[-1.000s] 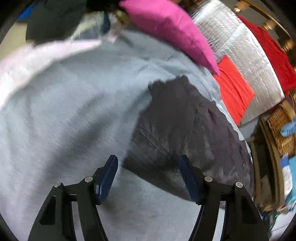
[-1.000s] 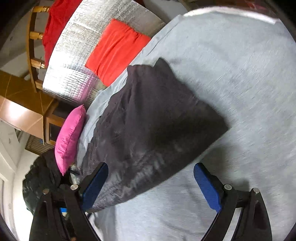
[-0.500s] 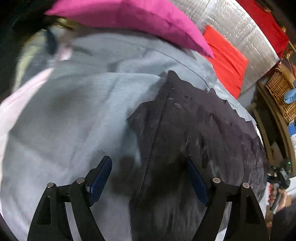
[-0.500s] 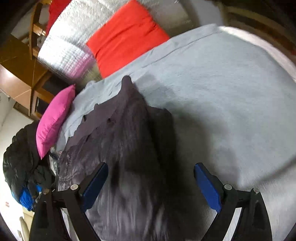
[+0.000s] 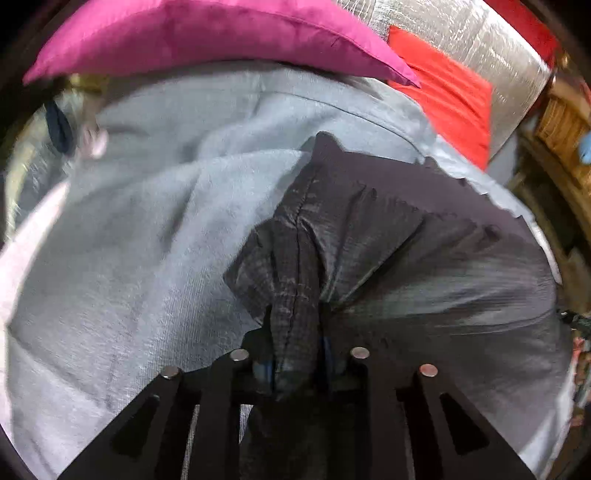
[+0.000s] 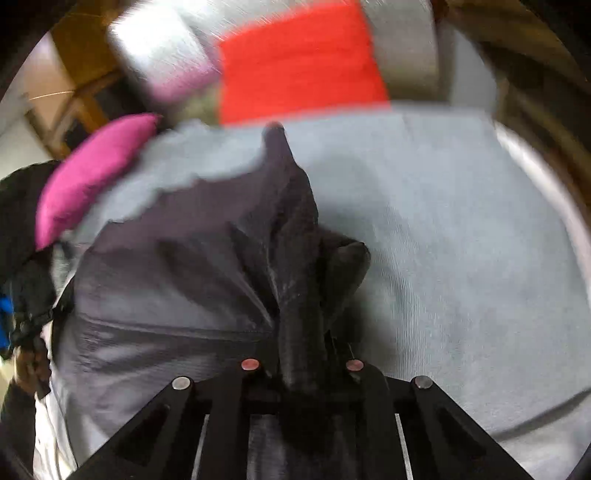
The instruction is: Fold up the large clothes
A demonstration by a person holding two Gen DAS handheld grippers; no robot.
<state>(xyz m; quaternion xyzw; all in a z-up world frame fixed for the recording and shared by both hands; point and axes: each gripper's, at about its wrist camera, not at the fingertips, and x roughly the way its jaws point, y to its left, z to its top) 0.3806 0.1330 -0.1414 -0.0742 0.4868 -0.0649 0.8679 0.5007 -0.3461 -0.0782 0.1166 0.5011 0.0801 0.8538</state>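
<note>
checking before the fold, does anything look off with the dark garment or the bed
Nothing stands out. The dark garment lies rumpled on the grey sheet, bunched only where the left gripper and right gripper pinch it.

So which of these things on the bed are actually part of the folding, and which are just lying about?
Part of the job:
- dark garment, a bunched fold pinched in each gripper
- left gripper, jaws just closed on it
- right gripper, likewise
- grey bed cover, the folding surface

Just lying about:
- pink cushion
- red cushion
- silver quilted pad
</note>
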